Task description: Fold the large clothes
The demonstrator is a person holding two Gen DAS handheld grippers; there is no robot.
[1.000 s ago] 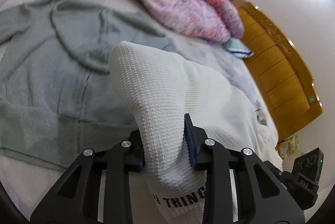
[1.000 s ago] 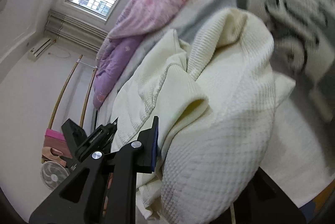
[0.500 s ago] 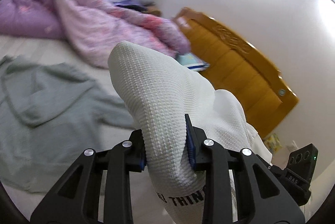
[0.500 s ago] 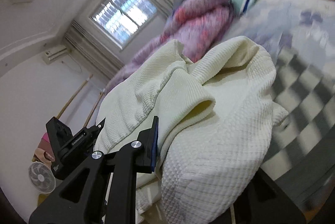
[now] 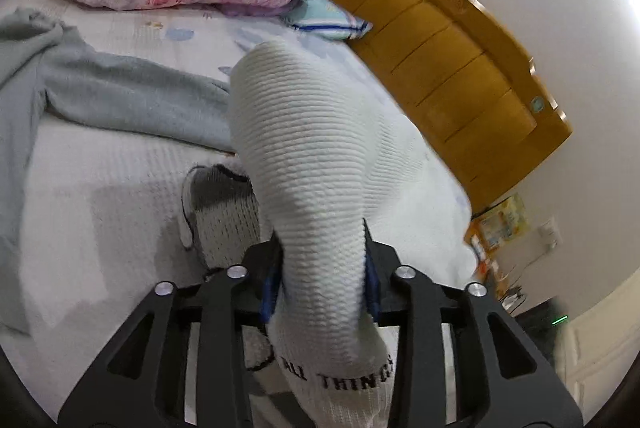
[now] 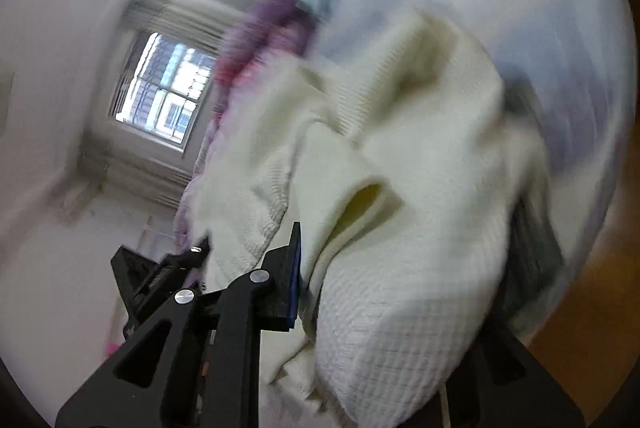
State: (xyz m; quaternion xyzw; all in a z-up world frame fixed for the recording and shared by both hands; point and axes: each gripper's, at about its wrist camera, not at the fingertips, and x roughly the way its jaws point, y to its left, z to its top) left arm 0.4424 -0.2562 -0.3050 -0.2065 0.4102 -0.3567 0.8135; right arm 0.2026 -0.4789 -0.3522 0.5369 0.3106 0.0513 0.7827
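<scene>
My left gripper (image 5: 322, 268) pinched white knit garment (image 5: 316, 164), frame centre, lifted over bed (image 5: 100, 212). My right gripper (image 6: 372, 284) clamped bunched folds; blurred. Risk: slip, snagging grey hoodie (image 5: 112, 96), left.

Both wrist cameras look close along their tools, sharing the white garment (image 5: 320, 164) and wooden headboard (image 5: 452, 48).
</scene>
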